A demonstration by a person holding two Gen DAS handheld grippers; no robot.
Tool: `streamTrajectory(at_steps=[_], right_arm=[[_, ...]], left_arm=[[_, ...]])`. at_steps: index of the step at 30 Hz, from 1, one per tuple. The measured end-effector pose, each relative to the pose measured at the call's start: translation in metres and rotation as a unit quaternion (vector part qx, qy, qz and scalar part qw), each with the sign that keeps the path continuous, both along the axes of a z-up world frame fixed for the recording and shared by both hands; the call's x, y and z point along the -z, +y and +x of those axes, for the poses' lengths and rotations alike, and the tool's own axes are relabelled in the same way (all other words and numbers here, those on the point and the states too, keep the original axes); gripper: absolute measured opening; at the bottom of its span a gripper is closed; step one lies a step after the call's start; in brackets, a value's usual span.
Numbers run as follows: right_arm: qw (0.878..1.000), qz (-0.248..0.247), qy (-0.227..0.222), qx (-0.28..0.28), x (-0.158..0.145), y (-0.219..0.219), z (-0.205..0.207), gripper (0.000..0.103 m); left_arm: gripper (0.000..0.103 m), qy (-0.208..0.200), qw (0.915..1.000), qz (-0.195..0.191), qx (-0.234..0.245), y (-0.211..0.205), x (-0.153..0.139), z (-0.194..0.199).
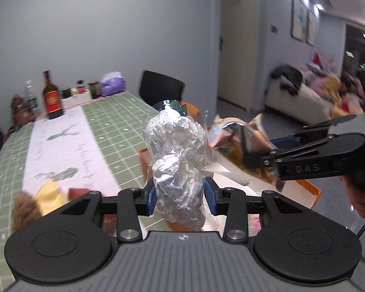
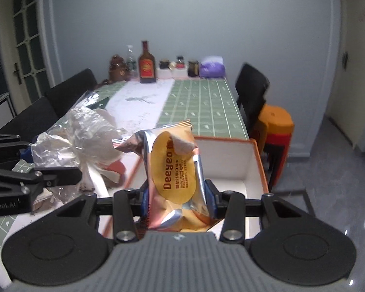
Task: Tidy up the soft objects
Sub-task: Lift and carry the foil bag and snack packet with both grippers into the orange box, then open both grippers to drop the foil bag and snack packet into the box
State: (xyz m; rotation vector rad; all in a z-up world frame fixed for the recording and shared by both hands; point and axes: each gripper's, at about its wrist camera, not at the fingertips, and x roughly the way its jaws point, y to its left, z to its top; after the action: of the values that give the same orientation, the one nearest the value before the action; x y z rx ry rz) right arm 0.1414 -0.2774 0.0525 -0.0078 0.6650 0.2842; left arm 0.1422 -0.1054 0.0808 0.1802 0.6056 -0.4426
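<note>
Gleaming crinkled clear plastic bag (image 1: 178, 160), orange-labelled shiny wipes pack (image 2: 180, 177)

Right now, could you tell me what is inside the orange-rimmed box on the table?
In the right wrist view, the orange-rimmed box shows bare white walls and floor at its far end. The wipes packet in the right gripper covers its near part.

The box (image 2: 253, 155) is open from above (bottles (image 2: 147, 65) crowd the table's (image 2: 202, 107) far end).
</note>
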Motion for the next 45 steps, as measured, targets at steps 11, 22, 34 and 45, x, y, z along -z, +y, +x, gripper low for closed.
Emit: streamTrajectory(at_steps=[11,22,34,45], right_arm=[[0.992,-0.066,0.107,0.017,0.066,-0.013,0.075,0.043],[0.971,-0.189,0.136,-0.049,0.096,0.007,0.099,0.043],[0.962,-0.205,0.161,-0.081,0.104,0.003,0.098,0.047],[0.964,-0.221,0.131,-0.072,0.083,0.006,0.082,0.059]], left_arm=[[0.045,0.105,0.9839,0.142,0.03,-0.072,0.064,0.083],[0.046,0.185,0.9593,0.21,0.034,-0.091,0.1,0.113],[0.056,0.19,0.9573,0.216,0.031,-0.094,0.104,0.114],[0.075,0.17,0.9672,0.187,0.028,-0.082,0.085,0.104]])
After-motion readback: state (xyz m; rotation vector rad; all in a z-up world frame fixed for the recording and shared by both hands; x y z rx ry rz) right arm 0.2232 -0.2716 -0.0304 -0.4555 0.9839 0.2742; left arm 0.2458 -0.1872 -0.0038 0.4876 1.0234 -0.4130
